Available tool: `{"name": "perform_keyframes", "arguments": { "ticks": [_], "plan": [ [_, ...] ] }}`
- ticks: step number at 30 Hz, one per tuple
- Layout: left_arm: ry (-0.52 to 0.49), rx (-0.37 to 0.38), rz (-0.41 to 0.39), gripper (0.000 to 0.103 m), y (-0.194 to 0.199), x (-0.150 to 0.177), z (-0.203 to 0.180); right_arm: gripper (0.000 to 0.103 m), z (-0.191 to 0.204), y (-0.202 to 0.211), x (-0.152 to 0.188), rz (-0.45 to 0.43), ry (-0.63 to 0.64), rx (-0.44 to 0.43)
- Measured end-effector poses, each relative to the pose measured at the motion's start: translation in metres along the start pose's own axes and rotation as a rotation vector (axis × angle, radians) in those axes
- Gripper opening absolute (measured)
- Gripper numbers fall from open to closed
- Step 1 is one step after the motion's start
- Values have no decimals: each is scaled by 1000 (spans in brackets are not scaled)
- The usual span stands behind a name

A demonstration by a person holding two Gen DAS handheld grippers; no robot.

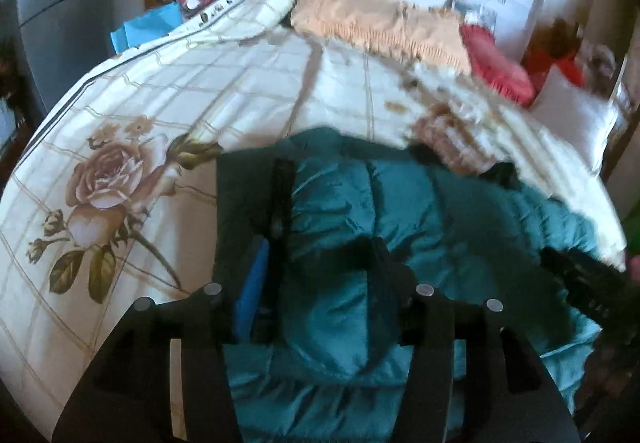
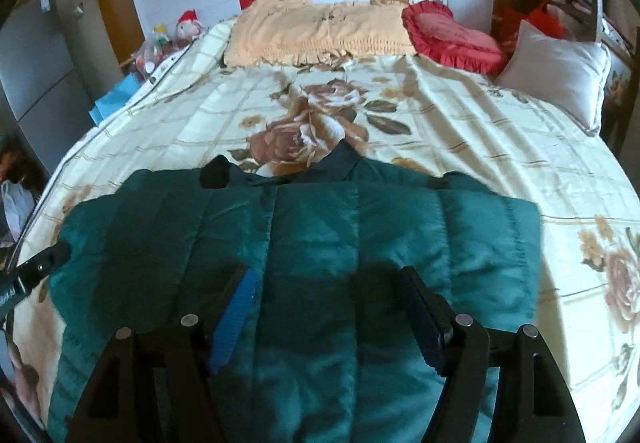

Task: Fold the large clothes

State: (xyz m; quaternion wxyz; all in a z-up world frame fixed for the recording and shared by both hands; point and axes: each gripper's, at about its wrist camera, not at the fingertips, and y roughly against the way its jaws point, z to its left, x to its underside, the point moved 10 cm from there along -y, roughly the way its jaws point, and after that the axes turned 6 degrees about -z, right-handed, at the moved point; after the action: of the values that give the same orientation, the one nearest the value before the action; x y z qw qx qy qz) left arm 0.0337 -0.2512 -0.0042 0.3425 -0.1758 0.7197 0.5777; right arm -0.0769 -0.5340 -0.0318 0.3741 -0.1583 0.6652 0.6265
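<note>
A teal quilted jacket (image 2: 360, 227) with a dark collar (image 2: 340, 159) lies flat on the flowered bedspread (image 2: 440, 115), front side up. My right gripper (image 2: 328, 307) hovers open over its lower middle, nothing between the blue pads. In the left wrist view the jacket (image 1: 420, 203) is bunched, and a puffed fold of it rises between the spread fingers of my left gripper (image 1: 320, 283). The blue pad (image 1: 252, 295) is bare and does not press on the cloth. A black tool part (image 1: 584, 283) at the jacket's right edge looks like the other gripper.
At the head of the bed lie a peach cover (image 2: 320, 31), a red heart cushion (image 2: 448, 35) and a white pillow (image 2: 556, 71). A soft toy (image 2: 188, 25) and a blue bag (image 2: 116, 99) sit at the left bedside. A grey cabinet (image 2: 36, 63) stands left.
</note>
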Motion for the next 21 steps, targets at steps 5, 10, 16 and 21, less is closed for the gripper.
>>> {"name": "perform_keyframes", "arguments": {
  "ticks": [5,10,16,21],
  "plan": [
    [-58,-48,52,68,-26,16,-2,76,-6,-25,11,22,39,49],
    [-67,-38,51,68,-29,21,0,76,-12,-16,11,25,15,41],
    [-48,-30,44,69,-30,22,0,76,14,41,6,-57,58,-35],
    [-44,-27,40,70,-31,23,0,76,34,32,36,-1,188,16]
  ]
}}
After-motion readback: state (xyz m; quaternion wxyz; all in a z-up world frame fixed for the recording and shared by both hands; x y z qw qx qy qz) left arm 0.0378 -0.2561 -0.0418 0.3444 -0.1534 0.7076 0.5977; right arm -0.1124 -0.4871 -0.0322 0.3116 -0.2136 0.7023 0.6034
